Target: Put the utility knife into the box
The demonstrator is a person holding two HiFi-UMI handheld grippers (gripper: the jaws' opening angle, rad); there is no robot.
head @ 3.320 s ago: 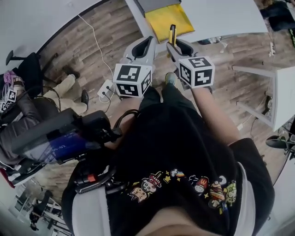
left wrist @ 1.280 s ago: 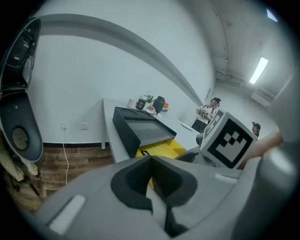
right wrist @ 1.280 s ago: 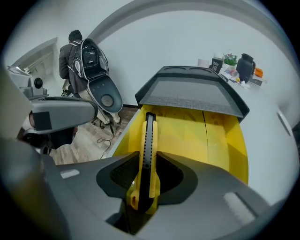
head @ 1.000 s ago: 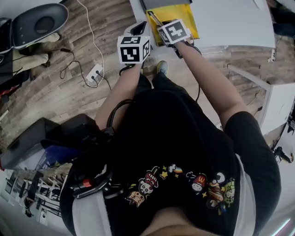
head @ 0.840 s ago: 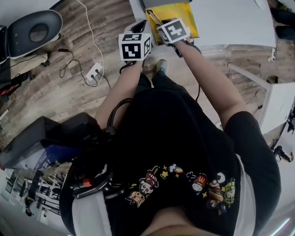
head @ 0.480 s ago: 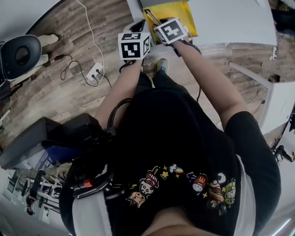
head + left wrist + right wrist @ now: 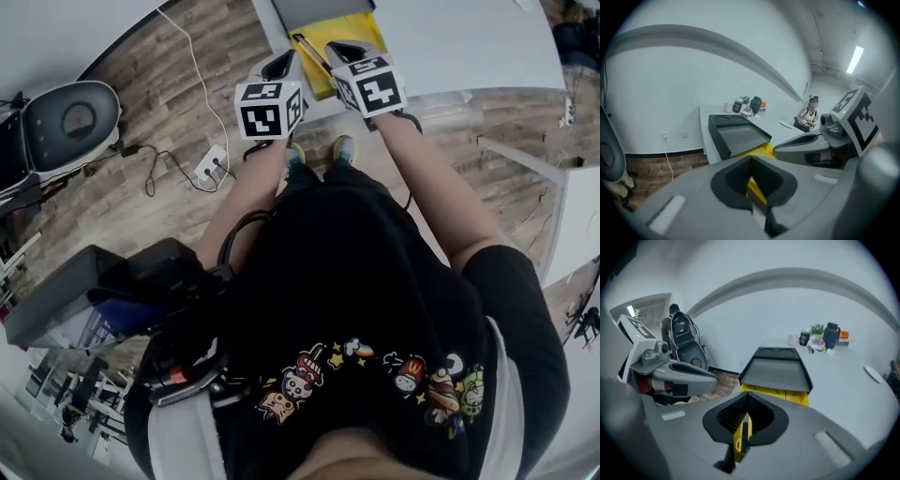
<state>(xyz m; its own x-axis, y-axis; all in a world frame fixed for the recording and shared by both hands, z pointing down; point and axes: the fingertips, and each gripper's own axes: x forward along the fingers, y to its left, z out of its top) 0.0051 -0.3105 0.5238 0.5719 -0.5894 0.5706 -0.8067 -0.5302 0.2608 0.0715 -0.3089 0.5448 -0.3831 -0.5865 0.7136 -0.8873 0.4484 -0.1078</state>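
A yellow utility knife [image 7: 742, 431] is clamped between the jaws of my right gripper [image 7: 748, 397]. In the head view the knife [image 7: 310, 52] sticks out up and to the left from the right gripper [image 7: 339, 49], over the near edge of the yellow box [image 7: 349, 30]. The box [image 7: 788, 395] lies on the white table under a dark grey lid [image 7: 776, 369]. My left gripper [image 7: 285, 60] hovers just left of the right one. Its jaws [image 7: 751, 160] are together and hold nothing.
The white table [image 7: 459, 42] runs off to the right. Small bottles and a dark jug [image 7: 830, 336] stand at its far end. A power strip with cables [image 7: 214, 161] lies on the wooden floor, and a grey chair seat [image 7: 75, 120] sits at the left. A person [image 7: 808, 114] sits far off.
Both grippers have shifted a little to the right and towards me along the table's edge. The knife stays in the right gripper, angled up-left over the box.
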